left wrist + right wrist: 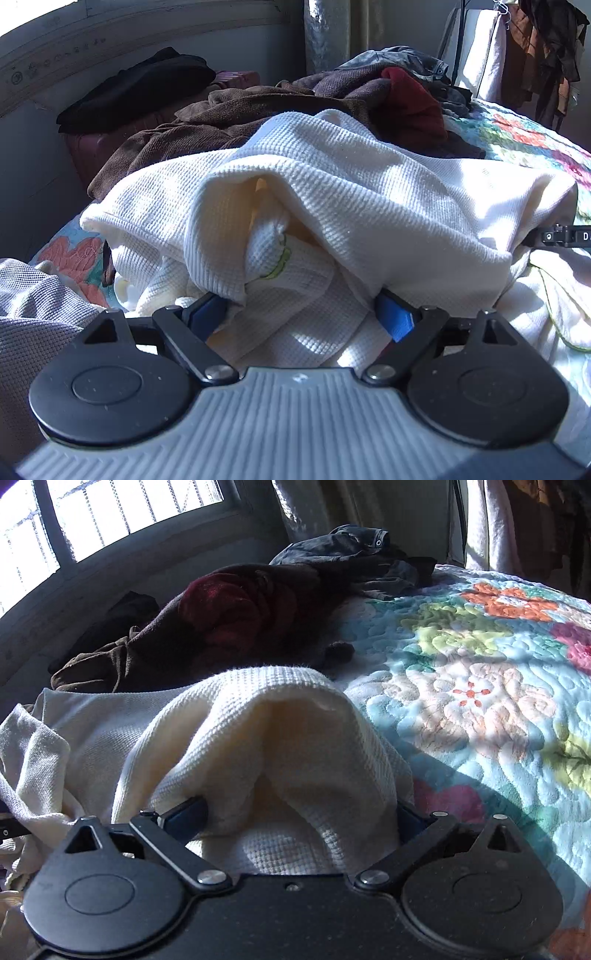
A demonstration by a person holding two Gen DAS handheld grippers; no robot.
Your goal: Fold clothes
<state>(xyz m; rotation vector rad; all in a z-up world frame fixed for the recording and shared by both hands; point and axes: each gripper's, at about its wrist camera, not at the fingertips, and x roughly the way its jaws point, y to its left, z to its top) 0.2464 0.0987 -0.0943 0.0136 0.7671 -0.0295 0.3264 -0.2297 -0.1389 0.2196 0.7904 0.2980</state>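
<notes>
A cream waffle-knit garment [332, 192] lies bunched on the bed and drapes over both grippers. In the left wrist view my left gripper [303, 310] has its blue fingers [393, 319] spread wide, fabric lying over and between them, fingertips hidden. In the right wrist view the same cream garment [258, 738] covers my right gripper [299, 808]; its fingers [184, 818] also stand wide apart under the cloth. The right gripper's side shows at the right edge of the left wrist view [561, 236].
A pile of dark clothes, brown [207, 122], red [410, 107] and grey [399, 59], lies behind the garment. A flowered quilt [480, 672] covers the bed to the right. A grey knit cloth [40, 306] lies left. Hanging clothes [546, 55] stand at far right.
</notes>
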